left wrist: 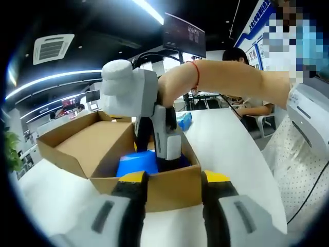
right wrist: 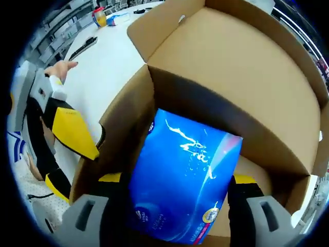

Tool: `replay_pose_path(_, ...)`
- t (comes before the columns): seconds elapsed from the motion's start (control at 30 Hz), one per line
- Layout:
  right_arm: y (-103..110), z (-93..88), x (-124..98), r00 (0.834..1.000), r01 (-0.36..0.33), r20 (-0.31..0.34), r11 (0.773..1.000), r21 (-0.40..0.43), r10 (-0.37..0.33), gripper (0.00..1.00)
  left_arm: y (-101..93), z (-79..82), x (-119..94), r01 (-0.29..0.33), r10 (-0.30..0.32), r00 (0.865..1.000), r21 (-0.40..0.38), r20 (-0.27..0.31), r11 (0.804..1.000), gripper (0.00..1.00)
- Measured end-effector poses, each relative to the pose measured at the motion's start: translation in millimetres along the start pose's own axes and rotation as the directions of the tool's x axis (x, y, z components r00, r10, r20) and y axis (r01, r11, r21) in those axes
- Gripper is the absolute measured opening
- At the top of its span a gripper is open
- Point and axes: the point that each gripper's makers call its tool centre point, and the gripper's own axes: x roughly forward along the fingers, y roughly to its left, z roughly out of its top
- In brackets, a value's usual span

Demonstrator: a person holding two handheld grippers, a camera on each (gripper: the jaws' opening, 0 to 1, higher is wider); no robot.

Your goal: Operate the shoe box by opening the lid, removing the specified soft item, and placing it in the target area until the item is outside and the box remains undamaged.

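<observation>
White bench (left wrist: pixel 236 154) under both tools. Brown shoe box (right wrist: pixel 241 77), lid open, front wall between the left tool (left wrist: pixel 172 180) jaws, maybe pinched, hard to tell. Blue soft pack (right wrist: pixel 185 185) squeezed between right tool (right wrist: pixel 175 216) jaws inside. Could snag and tear the wall if yanked.

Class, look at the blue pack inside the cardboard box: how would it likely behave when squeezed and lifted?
The blue pack looks glossy, so probably slippery plastic film. Its rounded edges suggest soft contents that give under the right gripper. Likely light for its size.
</observation>
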Motion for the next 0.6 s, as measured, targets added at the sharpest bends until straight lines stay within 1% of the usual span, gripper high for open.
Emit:
replay_pose_path(0.23, -1, -3.9, 7, 0.999, 0.012, -0.051, 0.999, 0.05, -0.01, 0.85, -0.7, -0.1, 0, -0.001, 0.001, 1.0, 0.0, 0.001, 1.0, 0.43)
replay_pose_path(0.47, -1, -8.0, 13, 0.997, 0.003, -0.079, 0.996, 0.087, 0.004, 0.87, -1.0, -0.4, 0, 0.0, 0.0, 1.0, -0.001, 0.002, 1.0, 0.43)
replay_pose_path(0.6, -2, -9.9, 18, 0.995, 0.015, -0.098, 0.994, 0.108, -0.004, 0.88, -1.5, -0.4, 0, -0.002, 0.002, 1.0, 0.0, 0.001, 1.0, 0.43)
